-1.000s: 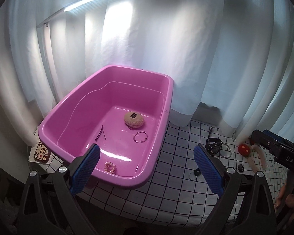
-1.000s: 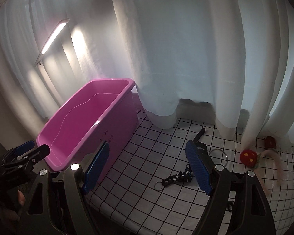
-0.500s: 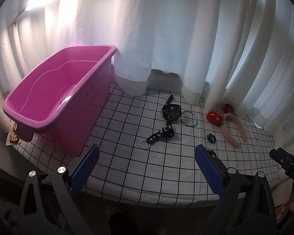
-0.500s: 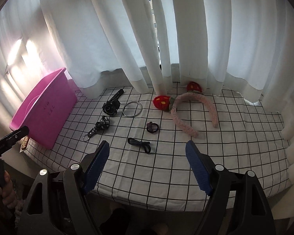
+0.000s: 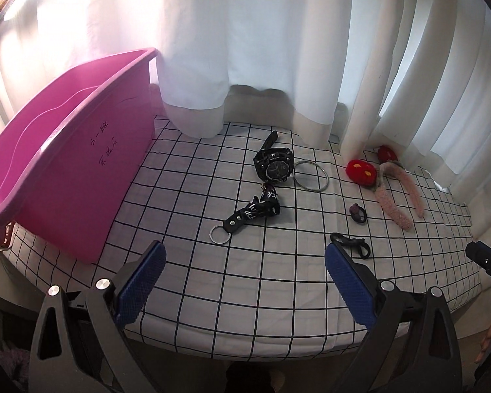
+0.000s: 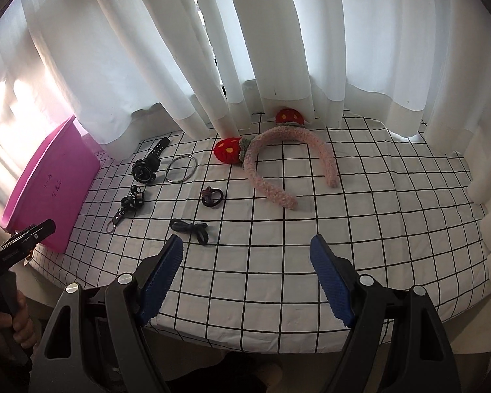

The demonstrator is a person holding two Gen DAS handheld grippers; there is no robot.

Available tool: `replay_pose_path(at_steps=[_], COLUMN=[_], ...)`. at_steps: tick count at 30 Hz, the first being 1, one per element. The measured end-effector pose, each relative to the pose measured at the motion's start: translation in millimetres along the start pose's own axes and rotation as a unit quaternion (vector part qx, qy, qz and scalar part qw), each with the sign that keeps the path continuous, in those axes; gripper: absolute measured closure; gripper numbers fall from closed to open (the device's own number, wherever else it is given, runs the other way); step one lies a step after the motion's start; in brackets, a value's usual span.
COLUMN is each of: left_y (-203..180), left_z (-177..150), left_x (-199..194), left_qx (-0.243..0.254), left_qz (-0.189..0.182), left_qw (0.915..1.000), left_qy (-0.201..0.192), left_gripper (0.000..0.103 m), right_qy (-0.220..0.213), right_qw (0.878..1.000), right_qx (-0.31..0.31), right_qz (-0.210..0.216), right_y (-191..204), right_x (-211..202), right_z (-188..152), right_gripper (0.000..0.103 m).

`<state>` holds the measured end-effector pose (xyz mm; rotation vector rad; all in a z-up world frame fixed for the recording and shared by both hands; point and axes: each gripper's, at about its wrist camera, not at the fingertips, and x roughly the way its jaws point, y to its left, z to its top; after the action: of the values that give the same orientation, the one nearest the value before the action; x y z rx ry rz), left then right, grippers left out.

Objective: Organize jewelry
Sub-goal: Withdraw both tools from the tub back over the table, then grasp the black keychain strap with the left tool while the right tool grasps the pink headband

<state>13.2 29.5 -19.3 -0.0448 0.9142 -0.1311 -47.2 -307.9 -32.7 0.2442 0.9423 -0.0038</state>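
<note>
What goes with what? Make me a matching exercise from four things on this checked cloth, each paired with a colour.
Things:
1. bin
2. watch
3. bangle
4. headband

Colours:
A. silver
B. pale pink with red strawberries
C. magenta
D. black

Pairs: 1-C, 2-D, 3-A, 4-B

Left gripper (image 5: 244,268) is showing two blue fingers (image 5: 140,276) with a knurled, dotted texture, bolted into matte black triangular arms with cut-out windows and round silver screw heads. Right gripper (image 6: 245,270) is looking identical: ridged blue pads (image 6: 162,273), black frame, silver screws. Bare skin is showing on the left hand (image 6: 11,322) gripping its black handle.
</note>
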Motion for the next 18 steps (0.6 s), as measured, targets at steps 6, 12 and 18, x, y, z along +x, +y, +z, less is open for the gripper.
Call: replay_pose_path(at_steps=[6,12,18], left_y=[5,4,-2], left_z=[15,25,29], left_x=[48,88,114], left_qx=[0.013,0.033,0.05], left_qz=[-0.01,-0.024,-0.023], left_qw=[0.9998,0.9988,0.9978], left_qy=[0.013,0.029,0.038], left_gripper=[0.007,0.007,0.007], right_qy=[0.016,0.022,0.039], right_qw=[1.0,0.999,0.999], right_qx=[0.002,0.003,-0.004], right_qz=[-0.02,-0.03,-0.038], right_y=[4,8,5], right_x=[41,78,114], right_z=[18,34,46], right_gripper=[0.027,0.027,0.027])
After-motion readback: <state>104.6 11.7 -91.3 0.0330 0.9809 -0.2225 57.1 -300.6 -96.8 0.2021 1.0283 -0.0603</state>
